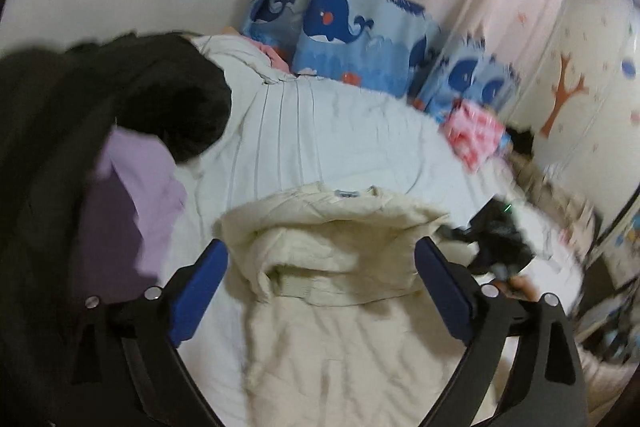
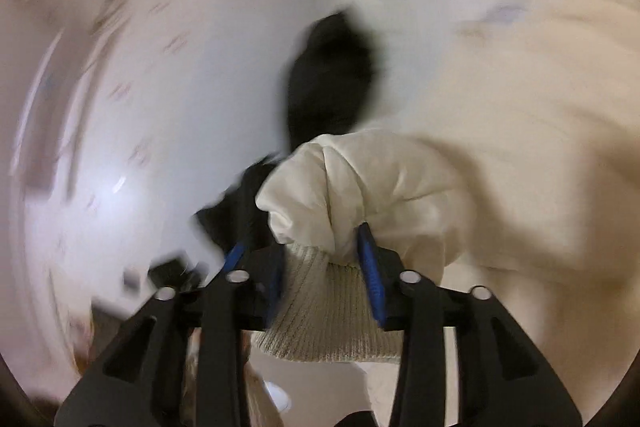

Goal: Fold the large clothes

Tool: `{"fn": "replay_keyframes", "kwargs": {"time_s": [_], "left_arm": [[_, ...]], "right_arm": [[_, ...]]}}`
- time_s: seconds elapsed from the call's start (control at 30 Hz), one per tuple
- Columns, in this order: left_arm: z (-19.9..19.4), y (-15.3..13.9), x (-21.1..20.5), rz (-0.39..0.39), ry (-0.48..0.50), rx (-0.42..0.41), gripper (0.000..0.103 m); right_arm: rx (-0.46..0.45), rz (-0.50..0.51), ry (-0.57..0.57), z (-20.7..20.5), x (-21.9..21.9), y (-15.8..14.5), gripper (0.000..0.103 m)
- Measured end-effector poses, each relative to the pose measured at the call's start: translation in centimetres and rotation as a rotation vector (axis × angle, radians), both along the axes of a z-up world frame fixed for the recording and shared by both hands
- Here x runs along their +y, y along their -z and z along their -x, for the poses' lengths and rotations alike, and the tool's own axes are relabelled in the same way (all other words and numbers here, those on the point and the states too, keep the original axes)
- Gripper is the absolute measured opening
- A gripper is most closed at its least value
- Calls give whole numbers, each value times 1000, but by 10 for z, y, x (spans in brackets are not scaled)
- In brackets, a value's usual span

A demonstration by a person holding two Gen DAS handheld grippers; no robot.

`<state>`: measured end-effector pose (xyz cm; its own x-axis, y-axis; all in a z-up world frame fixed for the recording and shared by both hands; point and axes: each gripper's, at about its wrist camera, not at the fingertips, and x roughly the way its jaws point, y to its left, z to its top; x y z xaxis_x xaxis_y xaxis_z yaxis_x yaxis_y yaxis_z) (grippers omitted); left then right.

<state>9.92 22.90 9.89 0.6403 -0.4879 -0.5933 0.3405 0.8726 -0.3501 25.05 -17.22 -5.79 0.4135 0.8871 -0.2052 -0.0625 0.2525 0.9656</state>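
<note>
A cream padded jacket (image 1: 336, 267) lies partly folded on the bed. My left gripper (image 1: 320, 275) is open above it, blue pads wide apart on either side of the folded part, holding nothing. My right gripper (image 2: 320, 267) is shut on the jacket's sleeve end (image 2: 360, 187), with the ribbed knit cuff (image 2: 332, 311) between the pads. The right gripper and the hand holding it also show blurred in the left wrist view (image 1: 500, 243), at the jacket's right edge. The right wrist view is heavily motion-blurred.
The bed has a white sheet (image 1: 320, 131). A black garment (image 1: 120, 99) and a purple garment (image 1: 132, 195) are piled at left. Whale-print curtains (image 1: 344, 23) hang behind. A pink patterned item (image 1: 476, 135) lies at the far right, near a wall.
</note>
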Motion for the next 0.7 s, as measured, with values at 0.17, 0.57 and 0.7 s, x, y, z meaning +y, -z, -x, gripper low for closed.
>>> {"fn": "replay_keyframes", "kwargs": {"time_s": [0.17,0.57,0.7], "left_arm": [[7,61,-20,223,-62,74,93],[4,131,-64,35,-194,110,93],[1,137,-55,69,-218,133,93]], "right_arm": [[55,192,64,-6,-31,28,73],[-171,551,64,46,-3,31,95],[-240,626,27,39,23,34,68]]}}
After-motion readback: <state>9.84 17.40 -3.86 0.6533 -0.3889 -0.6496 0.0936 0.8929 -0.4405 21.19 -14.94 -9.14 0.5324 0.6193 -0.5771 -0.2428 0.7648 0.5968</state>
